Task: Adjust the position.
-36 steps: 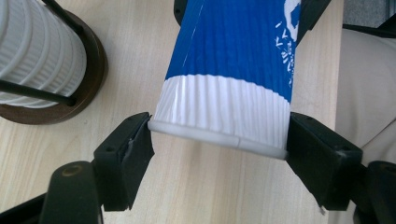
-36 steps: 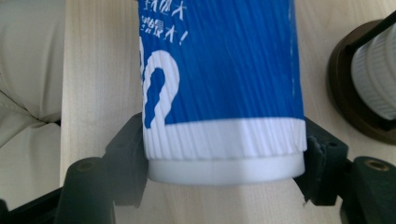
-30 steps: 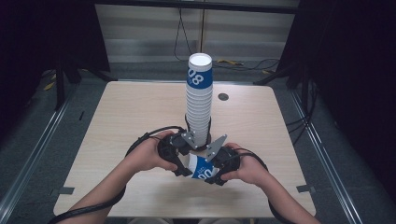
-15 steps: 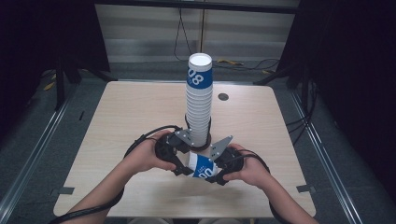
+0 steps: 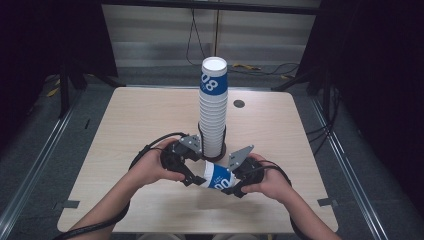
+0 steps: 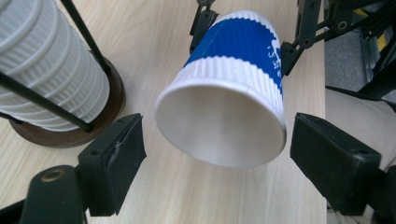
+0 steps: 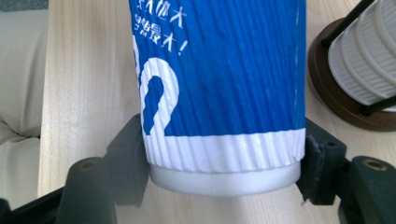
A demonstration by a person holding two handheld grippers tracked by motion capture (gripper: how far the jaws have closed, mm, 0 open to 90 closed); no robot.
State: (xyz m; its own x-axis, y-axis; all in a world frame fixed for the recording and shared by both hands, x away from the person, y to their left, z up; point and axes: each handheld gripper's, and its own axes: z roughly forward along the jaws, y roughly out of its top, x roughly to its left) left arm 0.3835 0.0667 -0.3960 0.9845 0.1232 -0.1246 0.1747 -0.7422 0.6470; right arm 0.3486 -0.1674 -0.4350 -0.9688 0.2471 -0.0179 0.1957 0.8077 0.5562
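Cup (image 5: 220,176) lies sideways above the desk (image 5: 125,125), pinched at its base by my right hand-held gripper (image 5: 235,181); my left hand-held gripper (image 5: 192,177), jaws just spreading, must back off straight, without knocking the rim.

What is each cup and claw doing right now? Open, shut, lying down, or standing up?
Blue cup: on its side, held near its base, mouth empty.
Left claw: open, jaws just spread off the rim.
Right claw: shut on the cup.
Cup stack: upright in its wire stand.
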